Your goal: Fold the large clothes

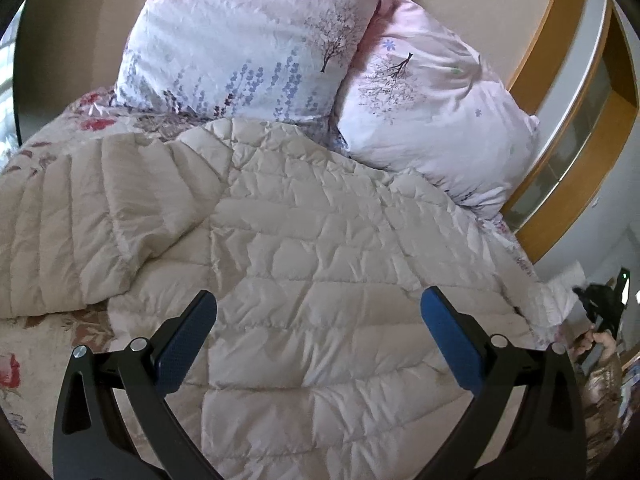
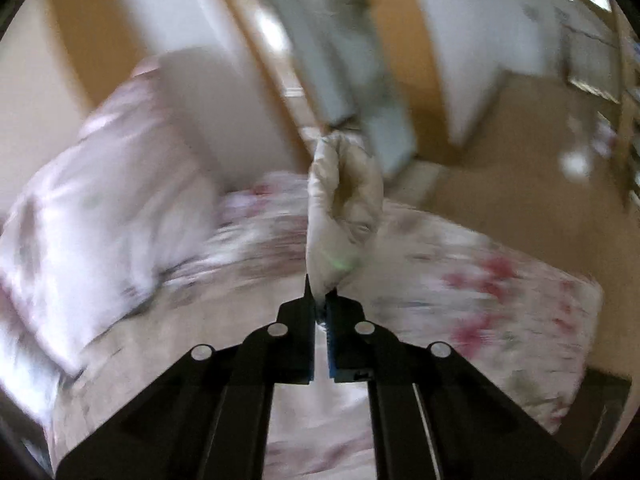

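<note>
Blue-padded fingers of the left gripper (image 1: 319,334): jaws wide apart, nothing between them, hovering over the lower middle of the quilted jacket (image 1: 280,240).

Right gripper (image 2: 320,304): jaws pressed together on a fold of the same beige quilted fabric, which rises as a puffed tuft just beyond the fingertips; this view is blurred. In the left wrist view the right gripper shows at the far right edge, with a pale corner of the jacket pinched in it and a hand (image 1: 596,346) behind it.

Quilted jacket: beige, down-filled, spread flat across the bed; one sleeve (image 1: 80,220) lies folded out on the left side, its cuff end toward the near edge.

Bedspread (image 1: 24,364): floral, red blooms on a pale ground, underneath the jacket.

Pillows: two, pale pink with tree and flower print. Left pillow (image 1: 248,36) stands upright against the wall; right pillow (image 1: 432,112) leans beside it, both touching the jacket's far edge.

Wooden frame (image 1: 560,68): tan, to the right of the pillows.
</note>
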